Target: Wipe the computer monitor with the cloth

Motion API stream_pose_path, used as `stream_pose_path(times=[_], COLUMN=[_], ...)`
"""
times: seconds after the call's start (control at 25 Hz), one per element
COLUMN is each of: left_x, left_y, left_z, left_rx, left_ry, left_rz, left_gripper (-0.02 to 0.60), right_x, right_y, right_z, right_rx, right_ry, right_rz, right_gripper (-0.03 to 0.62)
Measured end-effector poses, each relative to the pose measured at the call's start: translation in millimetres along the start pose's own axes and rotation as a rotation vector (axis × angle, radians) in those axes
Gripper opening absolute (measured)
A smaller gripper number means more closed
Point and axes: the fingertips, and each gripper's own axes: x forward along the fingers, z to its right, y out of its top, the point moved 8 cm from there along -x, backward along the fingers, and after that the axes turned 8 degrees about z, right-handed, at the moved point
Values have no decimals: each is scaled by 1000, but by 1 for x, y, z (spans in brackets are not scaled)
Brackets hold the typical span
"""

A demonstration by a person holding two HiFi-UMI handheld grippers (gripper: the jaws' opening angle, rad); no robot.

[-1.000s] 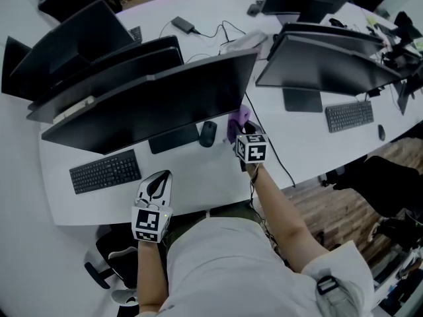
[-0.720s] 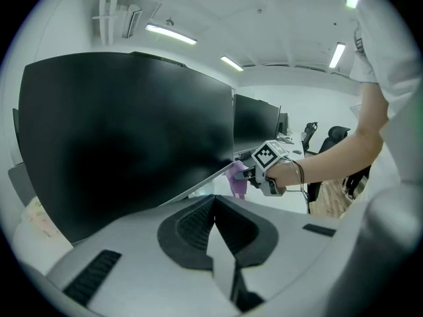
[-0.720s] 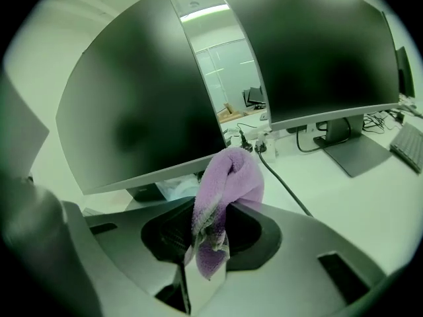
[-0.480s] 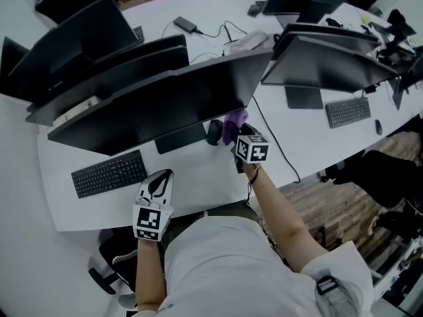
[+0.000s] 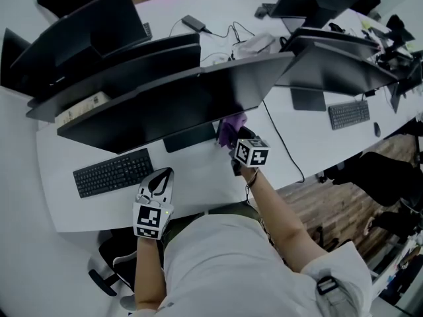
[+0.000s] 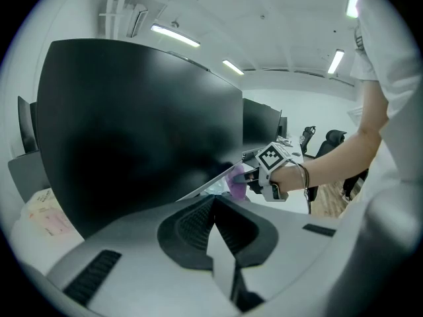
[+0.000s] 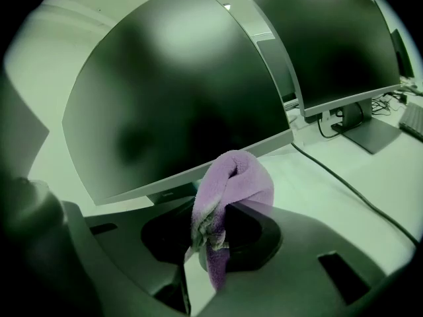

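Observation:
The wide dark monitor (image 5: 172, 101) stands on the white desk, its screen facing me. My right gripper (image 5: 236, 145) is shut on a purple cloth (image 5: 229, 127), held just under the monitor's lower right edge. In the right gripper view the cloth (image 7: 228, 197) bunches up between the jaws, close below the screen (image 7: 178, 91). My left gripper (image 5: 157, 185) rests low at the desk's front edge, jaws shut with nothing in them. From the left gripper view I see the screen (image 6: 139, 124) and the right gripper (image 6: 248, 177) with the cloth (image 6: 236, 181).
A black keyboard (image 5: 112, 172) lies left of the monitor stand (image 5: 192, 136). A cable (image 5: 284, 147) runs across the desk to the right. More monitors (image 5: 344, 65) and a second keyboard (image 5: 349, 114) stand further right. A chair base (image 5: 109, 279) is under the desk.
My right gripper has carried the cloth up and closer to the monitor's lower right edge. The mouse near the stand is now hidden behind the cloth. The left gripper stayed put.

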Motion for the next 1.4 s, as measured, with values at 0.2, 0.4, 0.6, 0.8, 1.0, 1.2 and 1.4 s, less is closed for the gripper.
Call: stream_pose_path(times=[0.2, 0.4, 0.6, 0.8, 1.0, 1.2, 1.4], left_x=[-9, -20, -30, -44, -61, -78, -93], left_y=[-8, -16, -25, -33, -44, -56, -65], left_z=[-13, -23, -31, -37, -49, -63, -75], left_rx=[-21, -44, -57, -71, -86, -99, -114], left_ry=[8, 22, 29, 46, 66, 87, 105], left_rz=[9, 17, 23, 27, 28, 25, 25], left_gripper=[2, 2, 2, 2, 2, 2, 2], right_x=[1, 1, 5, 11, 19, 27, 35], right_y=[-2, -3, -13, -24, -35, -47, -59], right_z=[-13, -35, -58, -82, -109, -134, -167], right_rx=[49, 75, 125, 159, 181, 183, 199], right_ry=[12, 44, 104, 149, 187, 204, 271], right_rz=[21, 24, 15, 4, -9, -24, -38], right_gripper=[105, 106, 104, 104, 104, 104, 104])
